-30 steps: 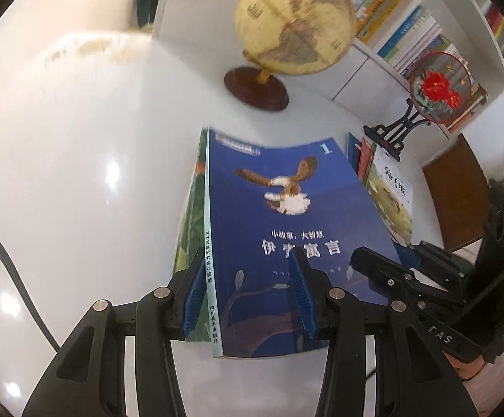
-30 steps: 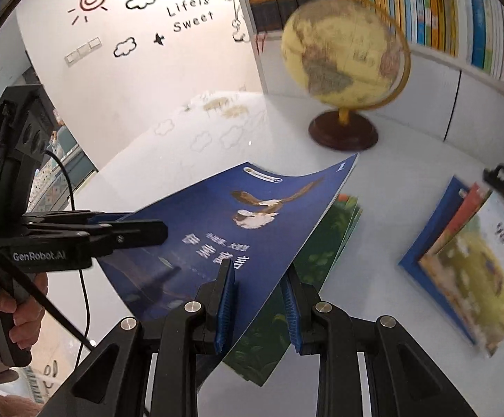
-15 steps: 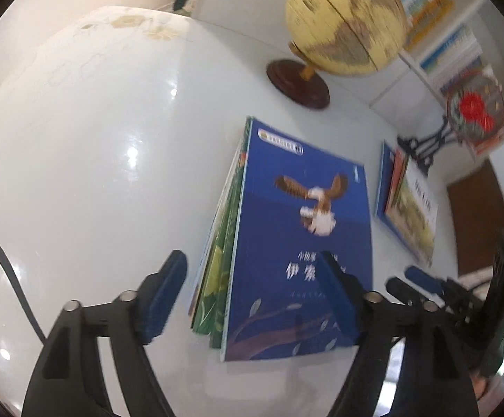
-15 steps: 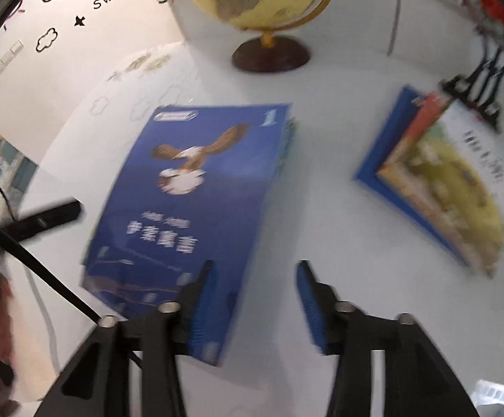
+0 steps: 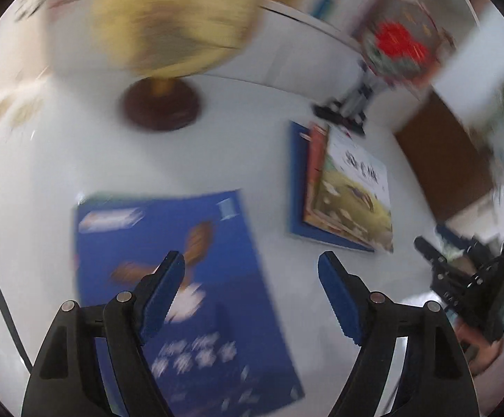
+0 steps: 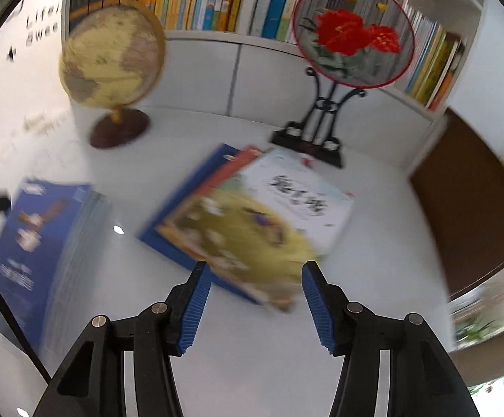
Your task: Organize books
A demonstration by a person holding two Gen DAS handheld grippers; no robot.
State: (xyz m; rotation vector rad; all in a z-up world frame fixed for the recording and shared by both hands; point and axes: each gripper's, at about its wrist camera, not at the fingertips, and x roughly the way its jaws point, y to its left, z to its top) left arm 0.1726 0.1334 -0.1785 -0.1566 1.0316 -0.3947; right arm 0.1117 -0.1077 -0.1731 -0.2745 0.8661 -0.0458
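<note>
— Where are the books now?

— The blue book [image 5: 182, 278] lies flat on the white tabletop [image 5: 234, 146]; the other stack [image 6: 252, 215] sits beside the fan stand [image 6: 318, 121].

— And your grippers?

— My left gripper [image 5: 252, 288] and right gripper [image 6: 255, 299] have just spread apart — nothing between the jaws.

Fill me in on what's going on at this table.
A person with a two-finger gripper in each hand is sorting books on a white table. Both the left gripper and the right gripper are open and hold nothing; their jaws have just been opening. The blue book lies flat on top of one stack. The right gripper points at a second pile, topped by a yellow picture book, near the globe and the fan ornament.
</note>
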